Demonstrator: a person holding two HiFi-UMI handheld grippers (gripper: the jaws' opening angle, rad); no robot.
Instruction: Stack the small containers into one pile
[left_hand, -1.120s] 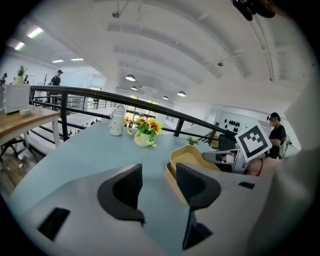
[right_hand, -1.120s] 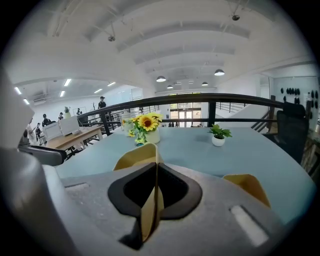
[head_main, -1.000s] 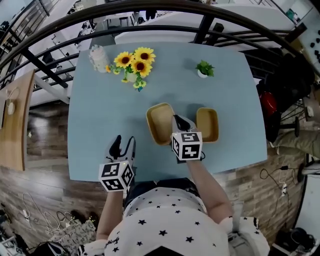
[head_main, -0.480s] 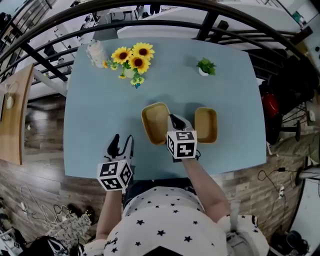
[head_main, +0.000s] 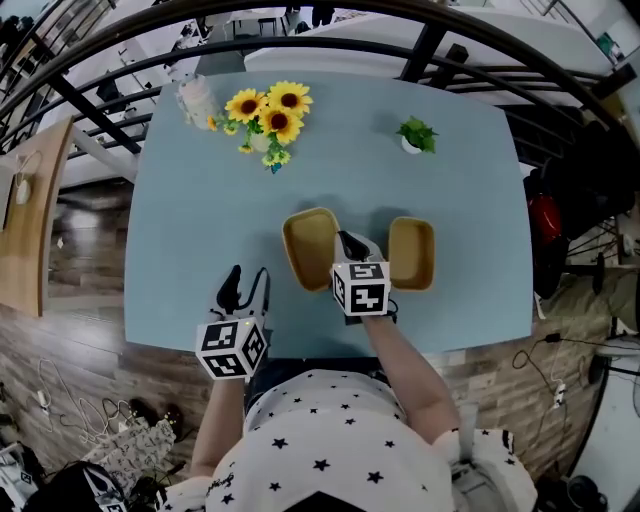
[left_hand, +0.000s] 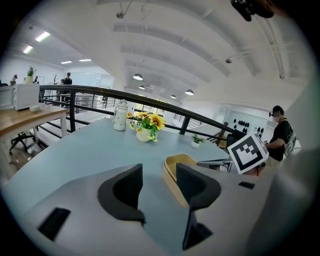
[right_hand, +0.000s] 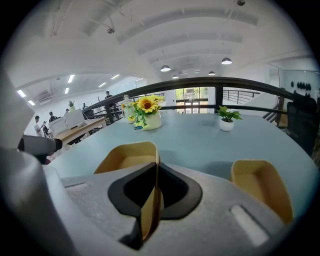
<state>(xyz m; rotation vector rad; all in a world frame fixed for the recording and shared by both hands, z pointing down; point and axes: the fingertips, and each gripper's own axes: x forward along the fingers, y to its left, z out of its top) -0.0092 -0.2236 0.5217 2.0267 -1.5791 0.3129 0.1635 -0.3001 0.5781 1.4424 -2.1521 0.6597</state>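
Your right gripper (right_hand: 155, 192): jaws nearly together, pinching thin side wall of left container (head_main: 306, 246). That container sits mid-table (head_main: 200, 200). Right container (head_main: 412, 252) lies near, apart, on other side of right gripper. Your left gripper (left_hand: 157, 187): jaws apart, nothing between, near front edge. Containers look like light kraft paper, probably flexible: wall may buckle. Hold rim gently, keep level when nesting.

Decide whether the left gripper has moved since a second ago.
No. The left gripper still hovers at the same spot over the near edge of the table, left of the person's body.
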